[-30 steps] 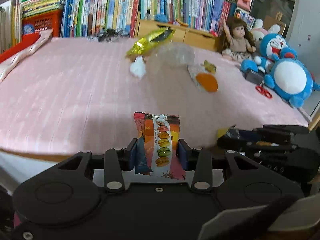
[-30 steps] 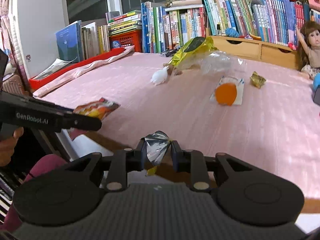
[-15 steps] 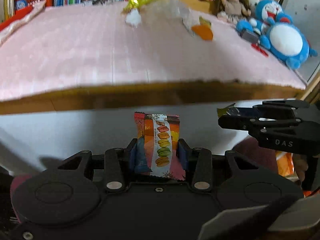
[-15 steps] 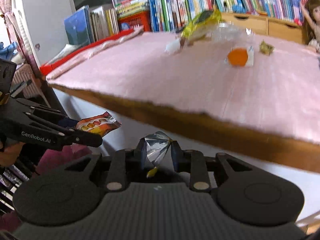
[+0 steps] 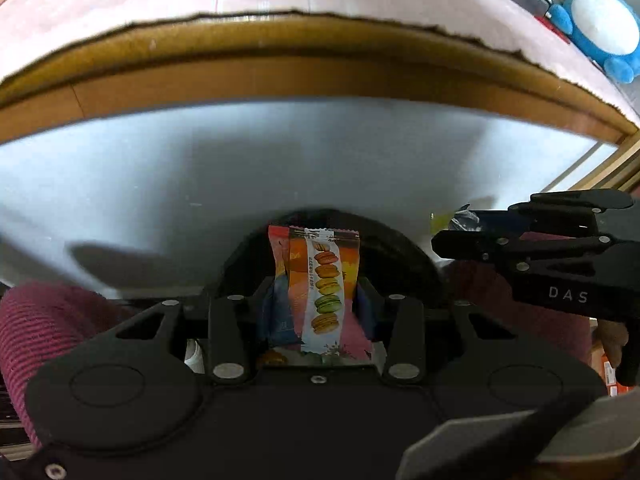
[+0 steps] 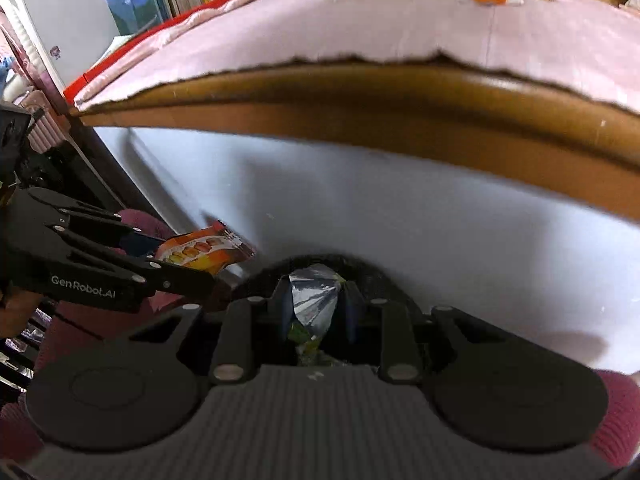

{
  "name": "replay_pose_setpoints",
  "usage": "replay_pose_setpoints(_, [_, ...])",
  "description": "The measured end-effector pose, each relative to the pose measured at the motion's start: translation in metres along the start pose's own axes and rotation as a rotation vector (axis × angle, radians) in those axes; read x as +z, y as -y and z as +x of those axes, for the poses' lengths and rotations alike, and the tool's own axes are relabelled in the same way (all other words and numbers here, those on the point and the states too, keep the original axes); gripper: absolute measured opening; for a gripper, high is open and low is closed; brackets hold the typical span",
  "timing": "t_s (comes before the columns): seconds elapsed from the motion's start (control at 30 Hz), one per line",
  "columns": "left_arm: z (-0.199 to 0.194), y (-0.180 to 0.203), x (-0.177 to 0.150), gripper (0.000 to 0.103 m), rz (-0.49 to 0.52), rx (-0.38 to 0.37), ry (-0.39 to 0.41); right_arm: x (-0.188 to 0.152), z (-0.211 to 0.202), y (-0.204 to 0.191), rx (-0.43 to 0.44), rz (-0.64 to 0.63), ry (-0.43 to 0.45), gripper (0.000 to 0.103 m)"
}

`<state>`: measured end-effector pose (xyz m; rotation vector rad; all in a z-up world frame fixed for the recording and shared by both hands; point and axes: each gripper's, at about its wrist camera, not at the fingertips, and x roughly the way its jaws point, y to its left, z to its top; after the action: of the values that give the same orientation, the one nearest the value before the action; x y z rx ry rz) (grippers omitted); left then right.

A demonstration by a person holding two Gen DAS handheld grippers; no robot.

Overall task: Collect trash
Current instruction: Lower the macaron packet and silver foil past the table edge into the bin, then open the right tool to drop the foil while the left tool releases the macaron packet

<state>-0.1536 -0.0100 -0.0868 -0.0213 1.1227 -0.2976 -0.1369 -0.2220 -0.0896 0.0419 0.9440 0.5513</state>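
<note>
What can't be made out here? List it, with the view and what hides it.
- Bin: a dark round shape shows behind both grippers, left wrist and right wrist views; their bodies cover its opening and inside.
- Silver wrapper: its lower part is hidden by the right gripper.
- Macaron wrapper: small print too fine to read; the left gripper hides its bottom.
- Trash on the pink cover: cut off by the top edge, blurred.

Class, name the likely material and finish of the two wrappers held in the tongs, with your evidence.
Macaron wrapper: probably glossy printed plastic film, with a crimped top edge. Silver wrapper: looks like metallised foil, creased and mirror-shiny, though it may be foil-lined plastic.
</note>
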Motion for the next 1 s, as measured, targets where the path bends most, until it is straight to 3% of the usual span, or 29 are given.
replay_pose_setpoints(0.7, [0.017, 0.002, 0.000, 0.042, 0.010, 0.014, -0.044, 0.000, 0.015, -0.006, 0.012, 0.008, -0.045, 0.037])
replay_pose_setpoints(0.73, [0.017, 0.002, 0.000, 0.042, 0.010, 0.016, -0.044, 0.000, 0.015, -0.005, 0.011, 0.009, -0.046, 0.039])
replay_pose_setpoints(0.8, [0.016, 0.003, 0.000, 0.045, 0.010, 0.020, -0.047, 0.000, 0.015, -0.005, 0.011, 0.013, -0.048, 0.054])
replay_pose_setpoints(1.0, [0.021, 0.003, 0.002, 0.054, 0.003, 0.024, -0.063, 0.000, 0.017, -0.003, 0.011, 0.026, -0.046, 0.062])
